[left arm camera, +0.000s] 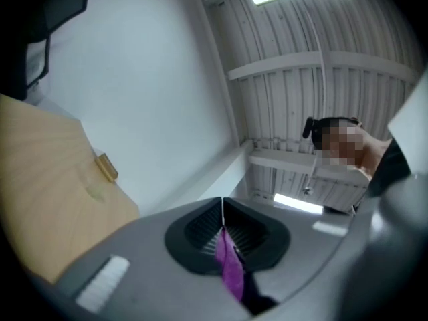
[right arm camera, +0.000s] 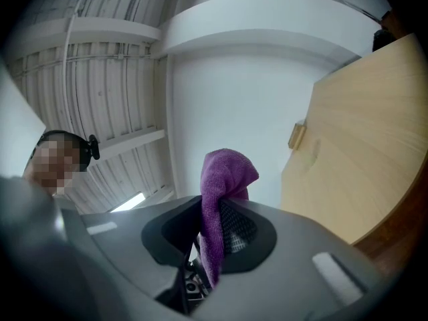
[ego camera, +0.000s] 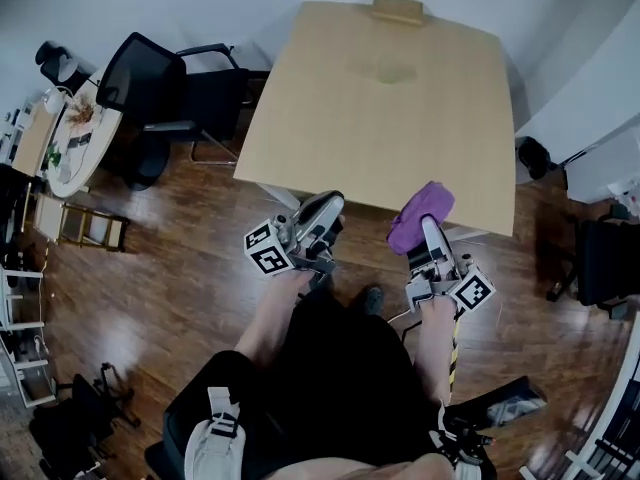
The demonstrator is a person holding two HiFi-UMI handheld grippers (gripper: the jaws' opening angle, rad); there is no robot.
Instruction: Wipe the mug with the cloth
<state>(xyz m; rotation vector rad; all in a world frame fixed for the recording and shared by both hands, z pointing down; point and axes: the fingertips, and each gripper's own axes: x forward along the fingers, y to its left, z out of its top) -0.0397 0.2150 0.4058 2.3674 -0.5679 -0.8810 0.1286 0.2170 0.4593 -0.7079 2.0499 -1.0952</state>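
My right gripper [ego camera: 430,226] is shut on a purple cloth [ego camera: 420,213], which bunches up above its jaws [right arm camera: 227,172] at the near edge of the light wooden table [ego camera: 380,118]. In the right gripper view the cloth hangs down between the black pads [right arm camera: 237,226]. My left gripper [ego camera: 325,206] hovers just off the same table edge, with its jaws closed together [left arm camera: 222,202]. A thin purple sliver [left arm camera: 231,266] shows below their seam; I cannot tell what it is. No mug is in any view.
A small wooden block [ego camera: 397,8] sits at the table's far edge, with a faint mark [ego camera: 390,69] near it. A black office chair [ego camera: 160,88] stands left of the table, beside a round white table [ego camera: 75,133]. Another dark chair [ego camera: 610,258] stands at the right.
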